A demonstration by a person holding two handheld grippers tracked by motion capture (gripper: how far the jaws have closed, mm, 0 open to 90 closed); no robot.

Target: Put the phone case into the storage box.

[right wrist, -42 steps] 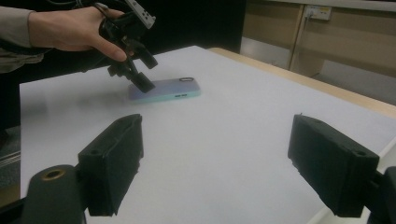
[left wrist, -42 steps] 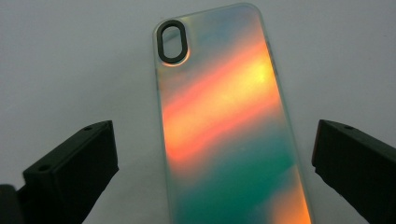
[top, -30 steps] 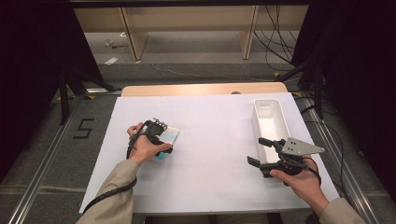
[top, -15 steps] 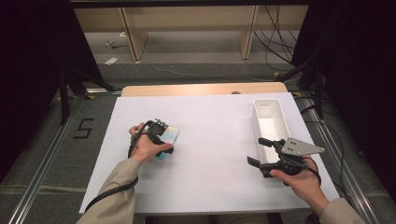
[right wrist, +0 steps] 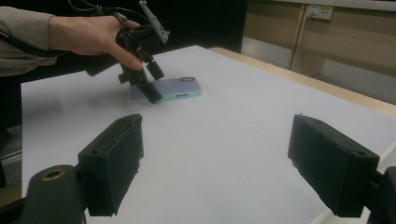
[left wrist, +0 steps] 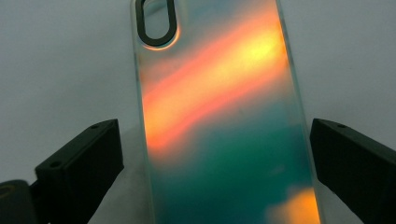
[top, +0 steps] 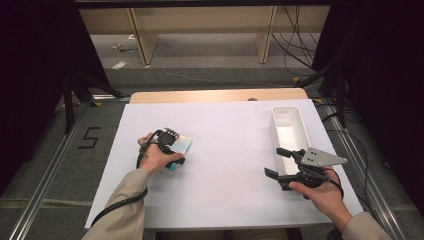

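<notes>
An iridescent phone case (top: 183, 144) lies flat on the white table, back up; in the left gripper view it (left wrist: 219, 93) glows orange and teal, with a black oval camera cut-out at its top. My left gripper (top: 174, 148) is lowered over its near end, jaws open, one on each long side, with a small gap on the left. The right gripper view shows the case (right wrist: 180, 87) with the left gripper (right wrist: 149, 84) standing on it. My right gripper (top: 276, 162) hovers open and empty at the right front, pointing left toward the case.
A long white bin (top: 274, 131) stands at the right of the table, just behind my right gripper; what it holds is not visible. The white sheet (top: 230, 145) ends at a wooden strip (top: 215, 95) along the far edge. Dark floor and rails surround the table.
</notes>
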